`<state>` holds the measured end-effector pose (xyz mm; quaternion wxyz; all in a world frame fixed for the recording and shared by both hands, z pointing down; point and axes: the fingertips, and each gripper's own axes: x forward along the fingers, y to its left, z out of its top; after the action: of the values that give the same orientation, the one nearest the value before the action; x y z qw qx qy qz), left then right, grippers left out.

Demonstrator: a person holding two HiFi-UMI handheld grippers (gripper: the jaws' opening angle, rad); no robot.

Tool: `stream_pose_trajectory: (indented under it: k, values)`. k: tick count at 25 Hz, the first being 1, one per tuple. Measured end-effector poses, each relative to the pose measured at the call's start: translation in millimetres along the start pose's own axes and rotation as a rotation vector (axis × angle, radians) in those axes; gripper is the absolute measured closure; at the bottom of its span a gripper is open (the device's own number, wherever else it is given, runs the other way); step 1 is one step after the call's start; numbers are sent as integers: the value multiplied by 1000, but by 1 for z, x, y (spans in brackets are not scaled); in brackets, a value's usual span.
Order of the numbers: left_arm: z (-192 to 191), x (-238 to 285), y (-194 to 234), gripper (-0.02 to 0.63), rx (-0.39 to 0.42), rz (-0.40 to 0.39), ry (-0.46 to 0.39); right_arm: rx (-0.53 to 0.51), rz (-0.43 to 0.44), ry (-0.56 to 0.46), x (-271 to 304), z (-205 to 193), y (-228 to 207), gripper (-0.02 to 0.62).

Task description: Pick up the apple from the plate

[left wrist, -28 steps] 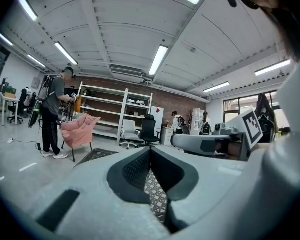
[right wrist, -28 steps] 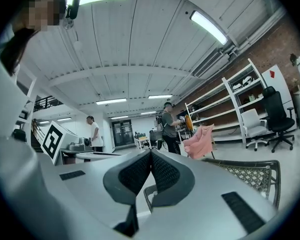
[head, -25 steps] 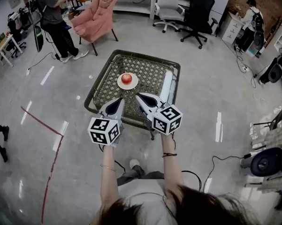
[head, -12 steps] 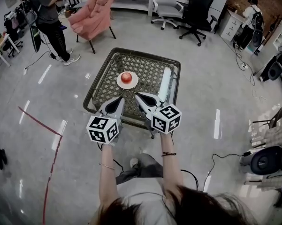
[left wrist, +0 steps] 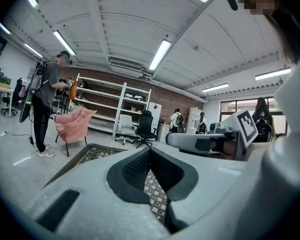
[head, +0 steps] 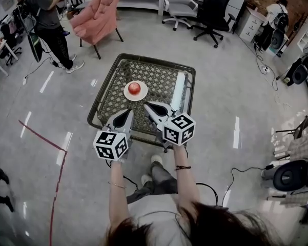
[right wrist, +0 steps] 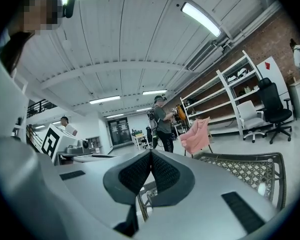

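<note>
The apple [head: 135, 87] is seen resting on the white plate [head: 126, 93], which is set near the middle of the lattice-topped table [head: 99, 94]. The left gripper [head: 124, 115] and the right gripper [head: 148, 106] are held over the table's near edge, short of the plate. Both pairs of jaws are pressed together, with nothing gripped between them.

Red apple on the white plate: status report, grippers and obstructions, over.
Left gripper, right gripper shut, empty, at near edge of lattice table. Red apple untouched on round white plate. Nothing between; white roll aside.
</note>
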<state>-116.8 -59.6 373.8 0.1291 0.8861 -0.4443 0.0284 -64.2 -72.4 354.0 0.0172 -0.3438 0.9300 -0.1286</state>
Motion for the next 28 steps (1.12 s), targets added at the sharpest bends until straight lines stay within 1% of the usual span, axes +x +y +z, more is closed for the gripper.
stream_pose_trajectory:
  k: [6,11,16,21,28]
  values:
    - [-1,23,17,595,-24,17,14,10,16,26,20,1,-21,586]
    - [1,44,31,595,-40,11,25,21,30,56,41,-2,-41,586]
    - [4,66,46,595,-59,28,46,39,35,77,59,1,-64,586]
    - [-4,85,58,595,-87,54,54,51,43,100,70,-4,-85,586]
    - [-10,98,69,595,-101,79,54,63,53,105,80,-6,-103,586]
